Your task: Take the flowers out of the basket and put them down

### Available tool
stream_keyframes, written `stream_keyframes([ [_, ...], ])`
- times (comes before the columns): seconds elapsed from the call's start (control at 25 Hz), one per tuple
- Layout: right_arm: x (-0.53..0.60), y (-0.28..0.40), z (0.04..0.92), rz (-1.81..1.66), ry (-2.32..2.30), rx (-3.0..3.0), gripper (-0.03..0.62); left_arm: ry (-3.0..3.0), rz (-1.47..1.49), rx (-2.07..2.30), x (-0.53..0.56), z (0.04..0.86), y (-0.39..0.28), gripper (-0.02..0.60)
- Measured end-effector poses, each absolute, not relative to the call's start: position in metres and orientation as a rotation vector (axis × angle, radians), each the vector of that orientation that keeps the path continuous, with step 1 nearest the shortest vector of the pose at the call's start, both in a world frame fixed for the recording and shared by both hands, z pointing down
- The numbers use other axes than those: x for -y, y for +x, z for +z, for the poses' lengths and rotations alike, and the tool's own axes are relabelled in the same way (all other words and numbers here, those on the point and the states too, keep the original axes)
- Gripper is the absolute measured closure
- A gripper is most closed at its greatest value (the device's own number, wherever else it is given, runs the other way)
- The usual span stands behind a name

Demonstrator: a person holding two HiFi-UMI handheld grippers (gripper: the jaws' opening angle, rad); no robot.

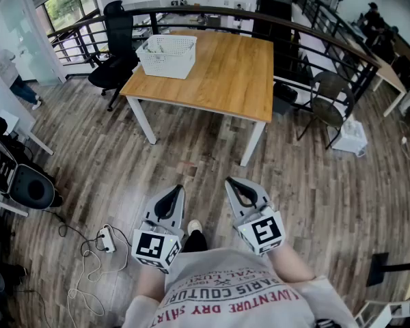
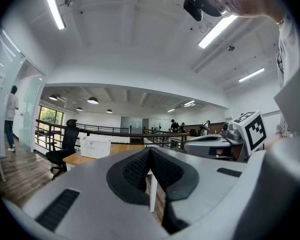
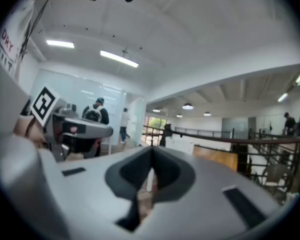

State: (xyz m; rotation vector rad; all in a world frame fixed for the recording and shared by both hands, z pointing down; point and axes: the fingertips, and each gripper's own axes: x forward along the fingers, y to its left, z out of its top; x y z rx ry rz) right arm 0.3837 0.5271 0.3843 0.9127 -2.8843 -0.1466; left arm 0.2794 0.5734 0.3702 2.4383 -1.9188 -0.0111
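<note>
Shirt (image 1: 232, 299) closest, red print upside down, looks like "PARIS COUTURE"; other line too hard to read. Left claw (image 1: 177, 189) and right claw (image 1: 230, 182) both pressed together, holding nothing, pointing level over floor (image 1: 191, 159). White basket (image 1: 160, 65) far off, on worktop (image 1: 225, 74) corner. Flowers inside too small to see. Best plan, I think: walk close first, open one claw wide, reach in from top, pinch stems softly, steady basket with other claw.

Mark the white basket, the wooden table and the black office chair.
white basket (image 1: 165, 67), head view, near side wall.
wooden table (image 1: 225, 74), head view, bare top.
black office chair (image 1: 118, 20), head view, backrest.
</note>
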Motion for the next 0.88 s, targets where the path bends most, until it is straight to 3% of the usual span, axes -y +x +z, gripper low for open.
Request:
stream_keyframes([
  [0.88,-0.486,0.342,0.407,-0.196,0.895,2.826,0.566,2.373,-0.067,1.874,-0.525,0.398,0.235,0.558],
])
